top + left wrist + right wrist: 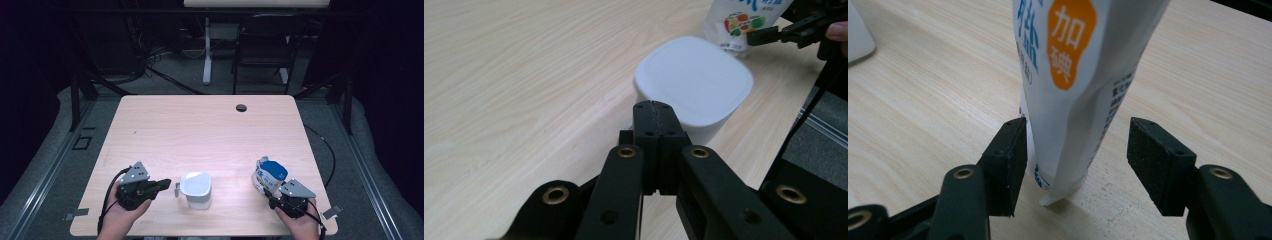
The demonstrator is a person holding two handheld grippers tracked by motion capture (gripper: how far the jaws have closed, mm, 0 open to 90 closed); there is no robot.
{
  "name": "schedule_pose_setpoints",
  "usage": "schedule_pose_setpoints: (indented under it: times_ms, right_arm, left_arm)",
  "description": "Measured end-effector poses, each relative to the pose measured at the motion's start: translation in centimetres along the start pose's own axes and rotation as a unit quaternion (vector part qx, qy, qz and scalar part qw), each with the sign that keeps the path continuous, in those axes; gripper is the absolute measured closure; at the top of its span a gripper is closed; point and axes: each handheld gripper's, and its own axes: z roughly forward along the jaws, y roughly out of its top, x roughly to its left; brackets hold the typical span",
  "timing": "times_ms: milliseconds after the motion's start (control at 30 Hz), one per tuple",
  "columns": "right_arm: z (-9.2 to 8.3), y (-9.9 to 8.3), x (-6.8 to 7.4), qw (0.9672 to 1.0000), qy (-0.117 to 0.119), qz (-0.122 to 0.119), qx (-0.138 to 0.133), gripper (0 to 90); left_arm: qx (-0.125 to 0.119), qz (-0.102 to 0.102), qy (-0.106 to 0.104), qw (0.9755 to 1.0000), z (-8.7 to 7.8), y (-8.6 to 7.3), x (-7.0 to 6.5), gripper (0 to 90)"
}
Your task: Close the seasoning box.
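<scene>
Left gripper (655, 107) jaws pressed together, nothing between, tips just short of the white lidded container (694, 82), pointing at its side. Right gripper (1075, 160) jaws wide, straddling the base of the white salt bag (1073, 75); one pad touches or nearly touches the bag, the other stands apart. Bag upright on the desk (200, 130), near the front right corner; container near the front middle. Left hand (122, 212) low at front left, gripper level, aimed right. Right hand (300, 222) at front right, gripper aimed away. Desk light wood, round grommet hole (241, 107) at the far edge. Dark room behind, a chair (262, 47), grey floor.
</scene>
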Motion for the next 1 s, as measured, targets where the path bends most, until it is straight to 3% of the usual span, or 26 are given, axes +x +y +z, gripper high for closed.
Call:
schedule_pose_setpoints:
  times_ms: [67, 300, 533, 1000]
  right_arm:
    - [0.0, 0.0, 0.0, 1.0000, -0.001, 0.001, -0.001, 41.2]
    - [0.0, 0.0, 0.1, 1.0000, 0.000, 0.003, 0.001, 41.1]
    - [0.0, -0.1, 0.1, 1.0000, -0.001, 0.004, 0.002, 41.0]
    - [0.1, -0.2, 0.2, 1.0000, 0.000, 0.003, 0.003, 40.7]
  left_arm:
    - [0.000, -0.013, 0.005, 0.9999, -0.2, -0.9, 0.7, 90.0]
    - [0.010, -0.031, 0.024, 0.9992, -0.6, -3.7, 2.4, 90.0]
    - [0.015, -0.063, 0.044, 0.9970, -0.4, -6.7, 4.3, 90.0]
    - [0.024, -0.094, 0.071, 0.9928, -0.2, -9.1, 6.6, 90.0]
